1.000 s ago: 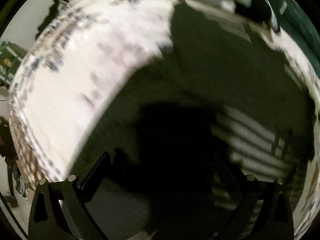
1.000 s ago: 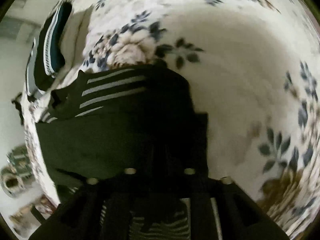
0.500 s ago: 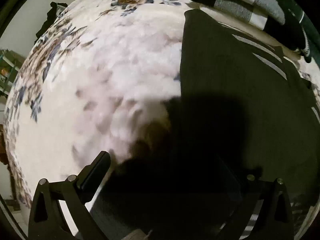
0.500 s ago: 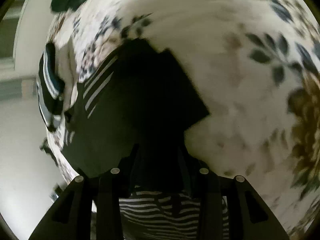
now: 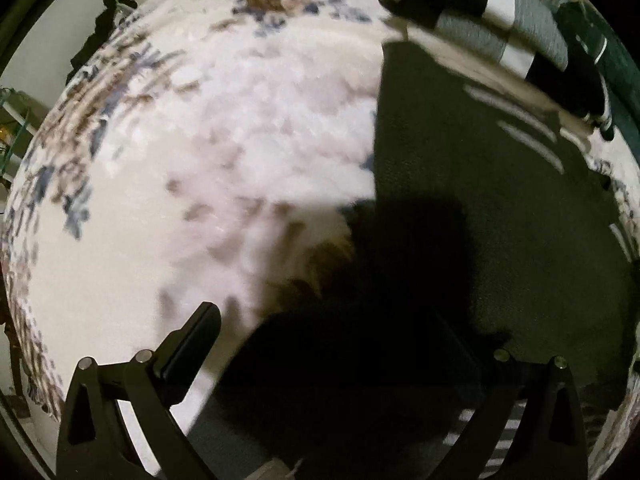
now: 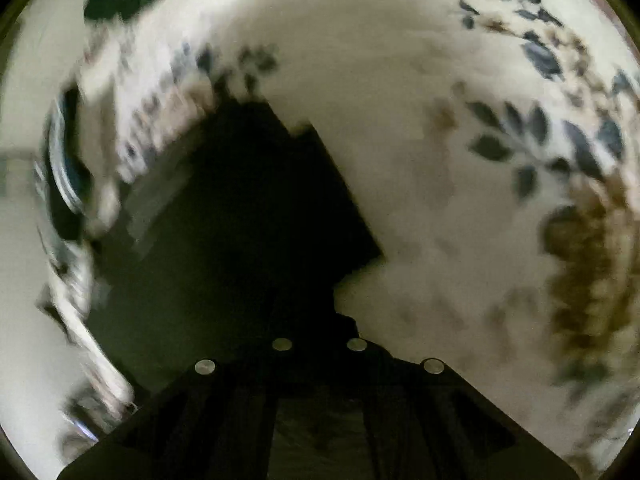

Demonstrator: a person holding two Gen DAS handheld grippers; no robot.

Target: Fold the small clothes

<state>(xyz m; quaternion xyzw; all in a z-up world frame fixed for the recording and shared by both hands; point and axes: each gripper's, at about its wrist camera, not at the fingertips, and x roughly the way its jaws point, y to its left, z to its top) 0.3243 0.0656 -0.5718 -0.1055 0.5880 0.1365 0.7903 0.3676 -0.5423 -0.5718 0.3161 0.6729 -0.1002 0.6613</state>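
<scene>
Both wrist views look down, close, sharing the dark garment (image 5: 480,184).

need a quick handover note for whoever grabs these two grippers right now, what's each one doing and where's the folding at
Left gripper: fingers spread wide, nothing between them, low over the near edge of the dark striped garment.
Right gripper: fingers close together, apparently pinching the same garment; the contact point is too dark to confirm.
Garment: lies on the floral blanket, largely flat, pale stripes visible near its far side.
Other clothes: a stack of folded items sits beyond the garment at the far edge.
Done: garment laid out, some pieces already stacked.
Left: folding this garment, then moving it to the stack.
</scene>
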